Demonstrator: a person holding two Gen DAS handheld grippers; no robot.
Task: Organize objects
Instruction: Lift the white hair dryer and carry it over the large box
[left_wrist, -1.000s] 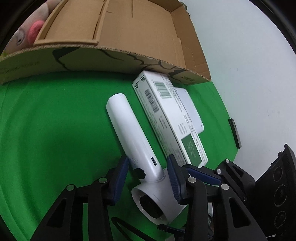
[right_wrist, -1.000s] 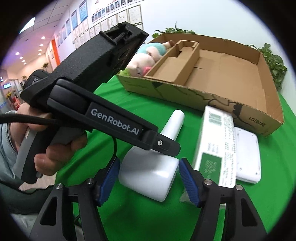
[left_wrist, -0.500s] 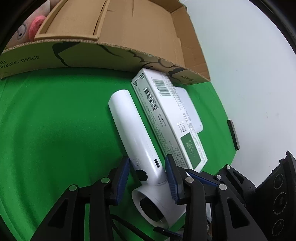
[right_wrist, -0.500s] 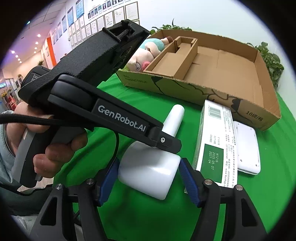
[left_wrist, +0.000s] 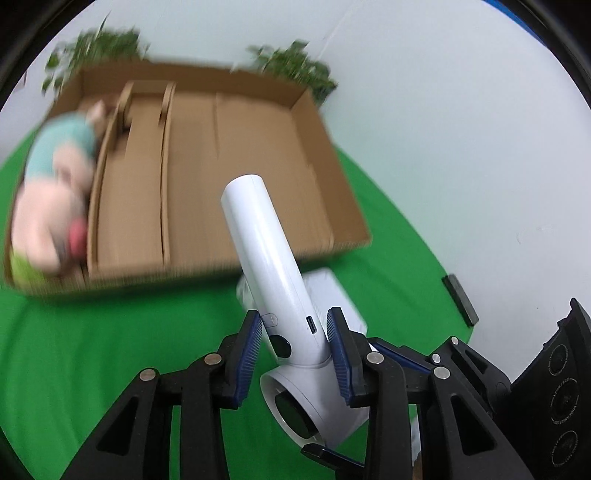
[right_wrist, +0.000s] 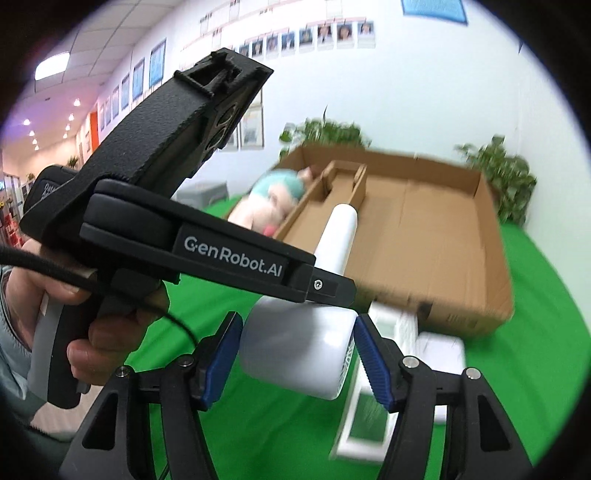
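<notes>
Raised off the green bench (left_wrist: 92, 332) since the earlier frames: one white hair dryer (left_wrist: 273, 280), carried by both grippers.
Left gripper (left_wrist: 294, 347) points downward, its fingers (left_wrist: 251, 354) narrowly parted, having just closed further, and clamped on the handle base. Right gripper (right_wrist: 295, 354) tilts shallowly down, fingers (right_wrist: 218, 358) about half open, likewise closing, pressed on the barrel (right_wrist: 295, 347). One hand (right_wrist: 85, 332) grips the left tool's handle. Dryer's long axis runs handle-first, tipped upward, toward the one cardboard box (left_wrist: 258, 155). Beneath lie two white flat boxes (right_wrist: 369, 417), blurred. One plush toy (left_wrist: 55, 192) sits in the box's left compartment.
</notes>
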